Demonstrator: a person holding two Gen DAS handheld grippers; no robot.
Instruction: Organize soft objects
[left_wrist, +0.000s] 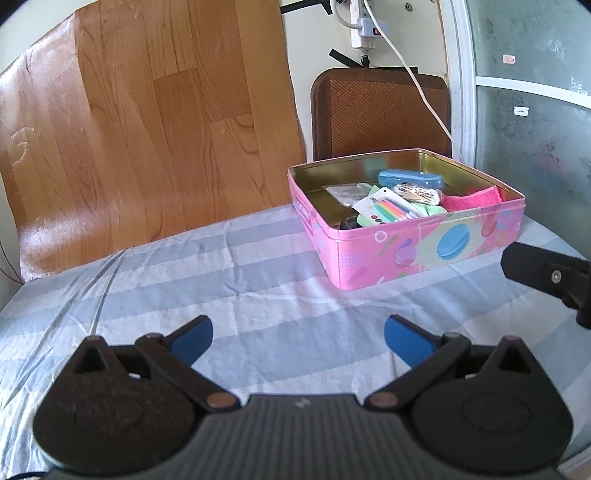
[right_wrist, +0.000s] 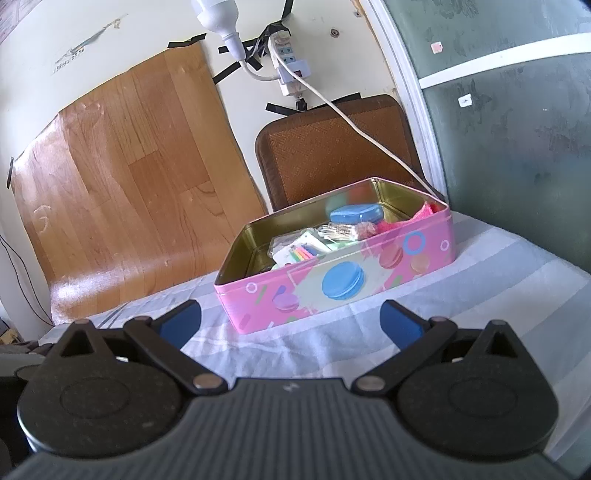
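Note:
A pink tin box (left_wrist: 424, 254) (right_wrist: 332, 291) with macaron prints stands open on the striped sheet. Inside lie a pink cloth (left_wrist: 472, 201) (right_wrist: 424, 214), a blue case (left_wrist: 410, 180) (right_wrist: 356, 214), a pack of coloured pens (left_wrist: 388, 210) (right_wrist: 299, 253), a bag of cotton swabs (left_wrist: 417, 194) and a clear packet. My left gripper (left_wrist: 298, 338) is open and empty, low over the sheet, left of the box. My right gripper (right_wrist: 290, 323) is open and empty in front of the box; part of it shows at the left wrist view's right edge (left_wrist: 546, 273).
The blue and white striped sheet (left_wrist: 221, 280) covers the surface. A wood-pattern panel (left_wrist: 147, 129) leans on the wall behind. A brown woven chair back (left_wrist: 380, 114) stands behind the box. A white cable (right_wrist: 362, 129) hangs from a wall power strip (right_wrist: 288, 62). A frosted glass door (right_wrist: 517, 129) is at the right.

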